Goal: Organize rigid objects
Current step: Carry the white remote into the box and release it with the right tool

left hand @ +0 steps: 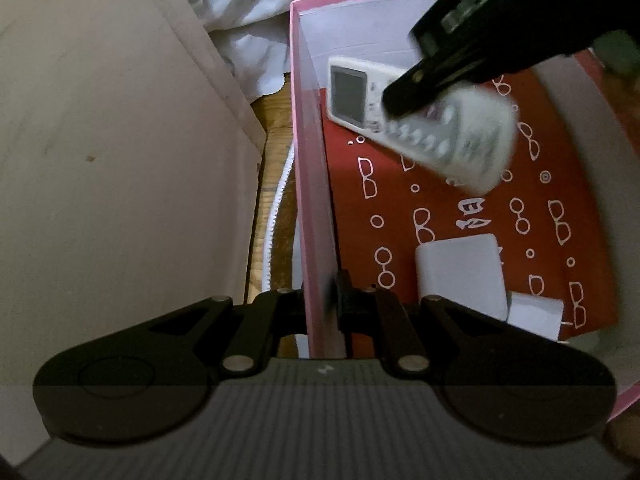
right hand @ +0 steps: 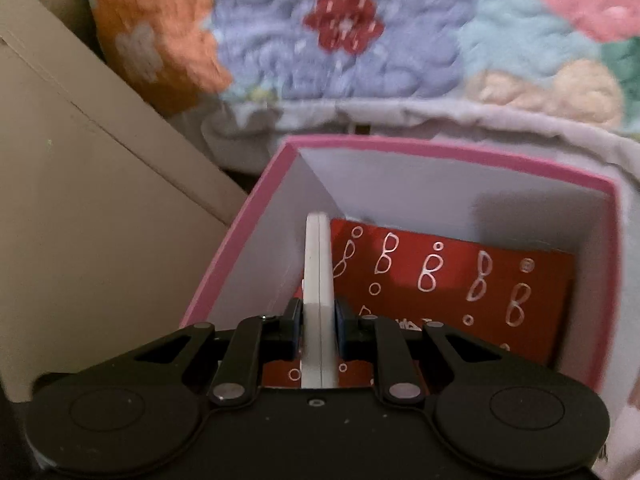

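Observation:
A pink box with a red glasses-print lining holds a white power adapter near its front. My left gripper is shut on the box's left wall. My right gripper is shut on a white remote control, held edge-up inside the pink box. In the left wrist view the remote shows its screen and buttons, blurred, tilted above the lining, with the right gripper coming in from the upper right.
A beige cabinet panel stands left of the box. A floral quilt lies behind the box. A strip of wooden floor and a white cord show between cabinet and box.

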`<state>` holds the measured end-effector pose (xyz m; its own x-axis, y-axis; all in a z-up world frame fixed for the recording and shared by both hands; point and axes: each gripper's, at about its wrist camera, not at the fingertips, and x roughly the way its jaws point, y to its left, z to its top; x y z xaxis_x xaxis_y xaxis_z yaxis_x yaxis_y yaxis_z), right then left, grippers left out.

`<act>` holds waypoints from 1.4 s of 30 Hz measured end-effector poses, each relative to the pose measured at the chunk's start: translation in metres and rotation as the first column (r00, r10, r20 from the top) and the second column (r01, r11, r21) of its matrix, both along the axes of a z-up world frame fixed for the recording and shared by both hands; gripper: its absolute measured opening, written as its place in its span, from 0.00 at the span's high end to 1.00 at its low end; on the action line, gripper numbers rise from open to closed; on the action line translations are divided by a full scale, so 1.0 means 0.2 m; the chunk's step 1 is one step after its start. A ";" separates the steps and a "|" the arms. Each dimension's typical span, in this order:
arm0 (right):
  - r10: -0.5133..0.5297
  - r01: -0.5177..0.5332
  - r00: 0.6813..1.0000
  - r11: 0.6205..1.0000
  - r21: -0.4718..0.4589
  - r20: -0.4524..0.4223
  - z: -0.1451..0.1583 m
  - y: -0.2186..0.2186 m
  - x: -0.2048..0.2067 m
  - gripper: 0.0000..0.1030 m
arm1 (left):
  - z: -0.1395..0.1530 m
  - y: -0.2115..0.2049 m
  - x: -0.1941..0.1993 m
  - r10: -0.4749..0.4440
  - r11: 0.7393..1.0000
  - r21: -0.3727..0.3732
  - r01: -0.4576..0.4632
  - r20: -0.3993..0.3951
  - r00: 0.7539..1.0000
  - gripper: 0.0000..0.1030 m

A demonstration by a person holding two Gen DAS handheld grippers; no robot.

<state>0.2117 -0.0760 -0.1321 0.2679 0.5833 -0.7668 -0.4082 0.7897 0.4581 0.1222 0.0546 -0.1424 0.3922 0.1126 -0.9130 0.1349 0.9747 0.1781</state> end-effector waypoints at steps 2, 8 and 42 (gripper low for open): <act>0.026 -0.025 1.000 0.997 -0.073 0.015 -0.03 0.02 0.00 0.80 | 0.00 0.02 0.01 0.006 1.000 -0.018 -0.007 -0.004 1.000 0.92; 0.035 -0.005 0.992 0.973 -0.232 0.124 0.01 -0.06 -0.06 0.75 | 0.00 0.00 0.00 0.002 1.000 -0.004 -0.002 0.010 1.000 0.92; -0.503 0.502 0.863 0.864 -0.017 -0.056 0.26 -0.99 -0.33 0.46 | 0.00 0.01 -0.01 0.034 0.999 0.001 -0.034 0.012 0.999 0.91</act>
<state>0.1454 -0.2741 -0.0802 0.4810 0.3798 -0.7902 0.0705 0.8816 0.4666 0.1202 0.0569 -0.1418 0.3987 0.1270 -0.9082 0.0999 0.9785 0.1807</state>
